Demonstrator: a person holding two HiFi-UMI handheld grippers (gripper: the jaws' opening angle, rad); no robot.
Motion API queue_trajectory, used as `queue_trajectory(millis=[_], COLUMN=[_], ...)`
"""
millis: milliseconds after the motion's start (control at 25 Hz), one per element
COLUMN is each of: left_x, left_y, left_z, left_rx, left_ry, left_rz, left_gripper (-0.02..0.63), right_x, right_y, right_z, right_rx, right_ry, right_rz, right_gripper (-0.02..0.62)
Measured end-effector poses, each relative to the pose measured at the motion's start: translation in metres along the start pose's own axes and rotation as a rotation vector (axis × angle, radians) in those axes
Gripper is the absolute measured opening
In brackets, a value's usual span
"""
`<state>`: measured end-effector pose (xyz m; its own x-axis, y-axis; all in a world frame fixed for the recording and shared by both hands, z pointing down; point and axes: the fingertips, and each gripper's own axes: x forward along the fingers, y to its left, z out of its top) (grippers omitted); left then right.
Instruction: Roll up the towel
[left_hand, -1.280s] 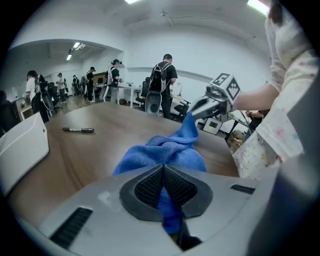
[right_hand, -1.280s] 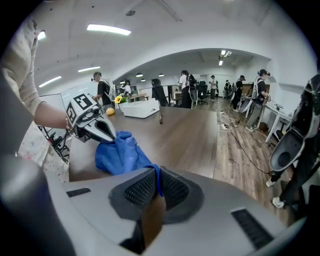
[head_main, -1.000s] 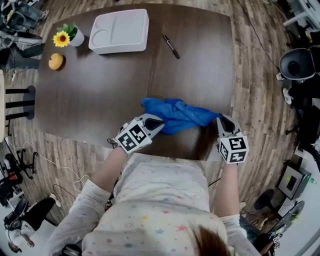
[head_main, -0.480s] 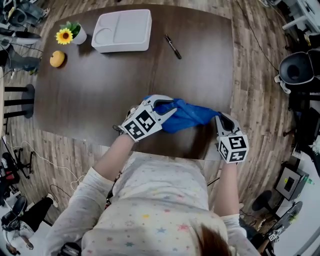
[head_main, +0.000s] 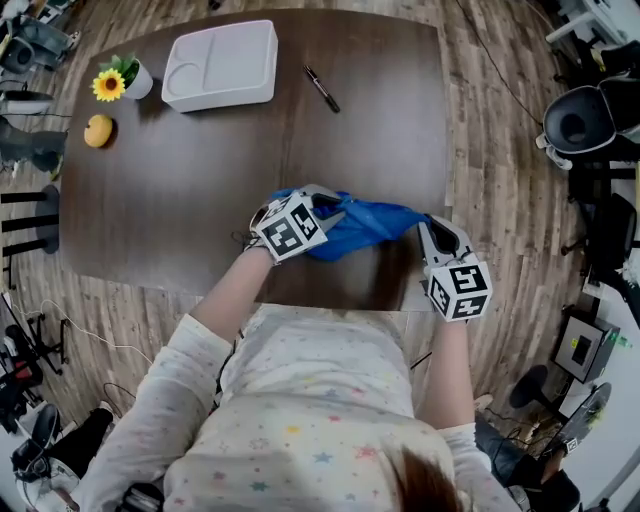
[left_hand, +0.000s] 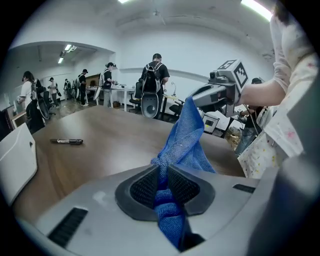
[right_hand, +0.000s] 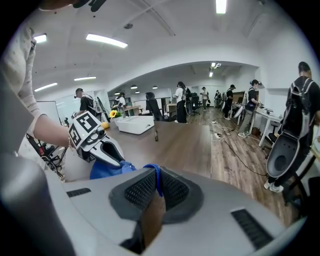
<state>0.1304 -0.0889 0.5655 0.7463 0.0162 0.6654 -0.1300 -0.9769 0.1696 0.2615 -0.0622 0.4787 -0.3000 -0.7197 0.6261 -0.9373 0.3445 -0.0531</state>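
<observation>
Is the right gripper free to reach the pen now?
Probably not yet: the right gripper is shut on a corner of the blue towel. Otherwise only bare table lies between it and the pen.

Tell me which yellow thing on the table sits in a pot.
The sunflower, in the white pot beside the tray; the round yellow fruit lies bare on the table.

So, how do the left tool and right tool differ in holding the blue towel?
The left tool has a thick bunch of the towel between its jaws, which have just been opening; the right tool pinches only a thin edge. The left tool is over the table, the right tool near its right edge. Both hold the same towel.
</observation>
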Motion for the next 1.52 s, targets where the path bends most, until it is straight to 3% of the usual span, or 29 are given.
queue_trajectory(millis=[280, 480, 720, 960, 1200, 1400, 1520], left_x=[-0.039, -0.101, -0.168, -0.194, -0.186, -0.166, -0.147], left_y=[-0.002, 0.025, 0.053, 0.075, 0.110, 0.148, 0.169], left_z=[0.017, 0.044, 0.076, 0.081, 0.071, 0.057, 0.040], left_rx=[-0.024, -0.067, -0.051, -0.067, -0.158, -0.193, -0.245], left_ry=[-0.074, -0.201, -0.306, -0.301, -0.340, -0.319, -0.286], left_rz=[0.062, 0.211, 0.376, 0.480, 0.529, 0.599, 0.597], left_gripper=[0.032, 0.031, 0.029, 0.031, 0.031, 0.031, 0.031], right_x=[-0.011, -0.018, -0.019, 0.008, 0.046, 0.089, 0.119], right_y=[-0.005, -0.005, -0.004, -0.003, -0.020, -0.035, -0.041], right_z=[0.009, 0.036, 0.085, 0.129, 0.158, 0.161, 0.150], right_rx=[0.016, 0.007, -0.047, -0.132, -0.165, -0.165, -0.161], right_ry=[-0.043, -0.107, -0.196, -0.228, -0.230, -0.178, -0.119], right_rz=[0.007, 0.010, 0.029, 0.054, 0.051, 0.063, 0.076], right_gripper=[0.020, 0.020, 0.020, 0.020, 0.020, 0.020, 0.020])
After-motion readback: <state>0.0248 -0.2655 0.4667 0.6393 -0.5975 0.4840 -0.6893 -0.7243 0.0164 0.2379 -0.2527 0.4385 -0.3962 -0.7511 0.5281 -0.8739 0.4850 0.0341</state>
